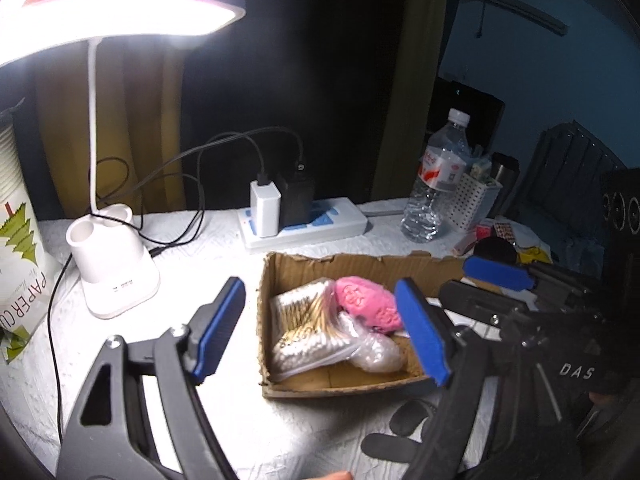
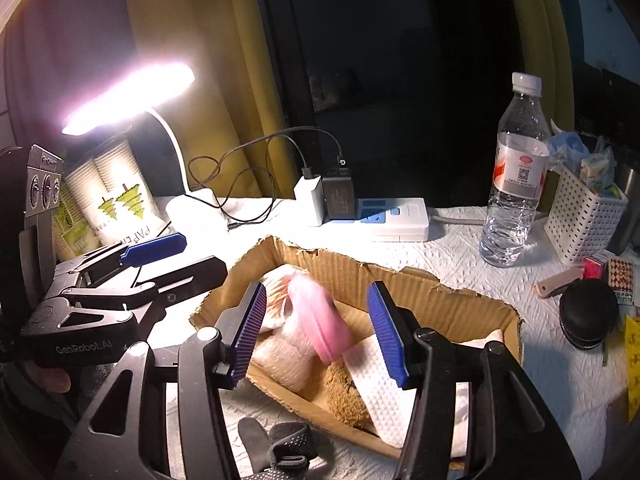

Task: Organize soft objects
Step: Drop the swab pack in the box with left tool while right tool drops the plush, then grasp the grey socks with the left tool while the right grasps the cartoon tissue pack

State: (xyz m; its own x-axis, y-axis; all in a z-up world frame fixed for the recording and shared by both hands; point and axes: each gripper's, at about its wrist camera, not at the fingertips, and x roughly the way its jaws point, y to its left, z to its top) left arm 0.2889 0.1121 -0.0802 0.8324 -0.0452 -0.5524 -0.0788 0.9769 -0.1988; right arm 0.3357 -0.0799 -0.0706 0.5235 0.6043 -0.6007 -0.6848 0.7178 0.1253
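Note:
An open cardboard box (image 1: 360,262) (image 2: 440,300) sits on the white-covered table. Inside lie a pink soft object (image 1: 368,304) (image 2: 320,320), a clear bag of cotton swabs (image 1: 308,328), a bubble-wrapped bundle (image 1: 376,350) (image 2: 280,360), a white quilted cloth (image 2: 384,392) and a brown fuzzy item (image 2: 344,396). My left gripper (image 1: 320,328) is open and empty, above the box's left part. My right gripper (image 2: 320,332) is open above the box; the pink object shows blurred between its fingers. A black glove (image 1: 404,428) (image 2: 280,444) lies in front of the box.
A lit white desk lamp (image 1: 116,276) stands at the left beside a paper-cup pack (image 1: 20,256). A power strip (image 1: 312,224) with chargers and cables lies behind the box. A water bottle (image 2: 516,176), a white basket (image 2: 584,216) and small items stand at the right.

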